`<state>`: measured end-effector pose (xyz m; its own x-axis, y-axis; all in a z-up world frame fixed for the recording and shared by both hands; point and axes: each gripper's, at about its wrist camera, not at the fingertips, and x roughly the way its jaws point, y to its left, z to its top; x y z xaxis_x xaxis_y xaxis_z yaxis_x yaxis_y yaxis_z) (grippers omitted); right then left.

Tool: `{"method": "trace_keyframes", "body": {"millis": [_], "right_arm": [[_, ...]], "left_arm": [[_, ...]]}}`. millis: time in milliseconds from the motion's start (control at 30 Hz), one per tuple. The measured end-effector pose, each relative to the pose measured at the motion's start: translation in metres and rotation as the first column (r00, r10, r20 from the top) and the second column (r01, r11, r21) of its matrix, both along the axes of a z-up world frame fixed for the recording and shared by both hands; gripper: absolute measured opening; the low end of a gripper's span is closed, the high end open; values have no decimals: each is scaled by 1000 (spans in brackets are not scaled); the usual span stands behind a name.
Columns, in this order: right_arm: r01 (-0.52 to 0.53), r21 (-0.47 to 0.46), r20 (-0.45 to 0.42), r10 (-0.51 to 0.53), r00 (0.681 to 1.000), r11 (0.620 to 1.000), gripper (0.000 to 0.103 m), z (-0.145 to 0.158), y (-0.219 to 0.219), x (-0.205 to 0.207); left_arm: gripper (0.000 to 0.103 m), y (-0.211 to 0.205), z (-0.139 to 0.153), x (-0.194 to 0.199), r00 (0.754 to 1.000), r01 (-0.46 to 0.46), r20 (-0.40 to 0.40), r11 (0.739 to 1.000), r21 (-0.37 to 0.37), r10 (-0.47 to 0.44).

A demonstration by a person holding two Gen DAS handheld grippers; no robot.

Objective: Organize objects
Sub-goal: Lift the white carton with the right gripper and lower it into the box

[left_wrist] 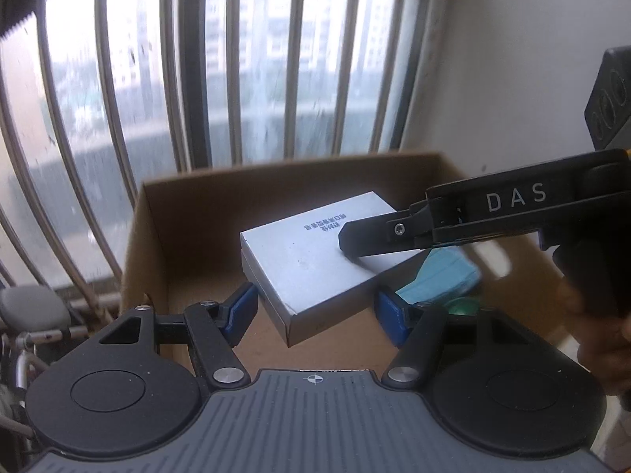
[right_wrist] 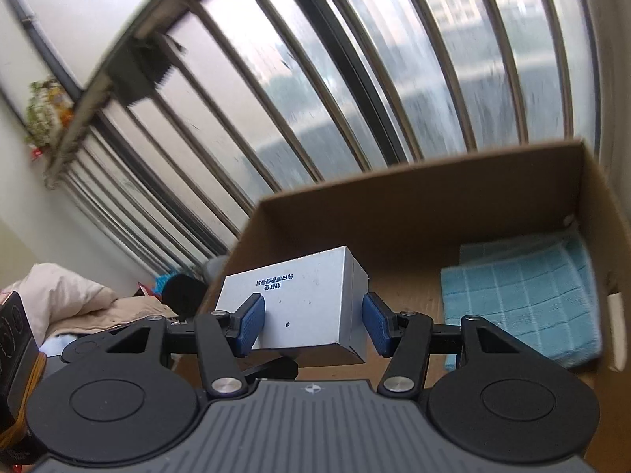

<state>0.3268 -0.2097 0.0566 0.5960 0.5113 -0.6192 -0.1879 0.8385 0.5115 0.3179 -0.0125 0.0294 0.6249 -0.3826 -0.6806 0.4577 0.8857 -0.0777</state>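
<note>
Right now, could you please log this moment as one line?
right gripper: holds white box | over cardboard box | left gripper: open | blue cloth: inside

1. A silver-grey rectangular carton (right_wrist: 303, 299), closed and printed with dark characters on top, is seen tilted above the open cardboard box (right_wrist: 414, 213).
2. A folded light-blue checked cloth (right_wrist: 520, 295) lies inside the box.

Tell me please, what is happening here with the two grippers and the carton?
A person is packing things into a cardboard carton by a barred window. The right gripper holds a grey box by its sides, above the carton's inside. The left gripper is open just below and in front of the box, holding nothing. A folded blue cloth already lies in the carton's right part.
</note>
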Motion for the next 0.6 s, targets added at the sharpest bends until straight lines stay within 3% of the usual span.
{"method": "trace_keyframes", "body": {"millis": [300,600], "right_arm": [[-16,-21,-212,11,977,1000,58,-53,-2,59],[-29,-74,-339,2,941,997,58,-85,-6,87]], "left_arm": [[63,-17,-34,65,970,32,-242,992,126,0],[60,-30,-69,90,911,77,-412,978,192,9]]}}
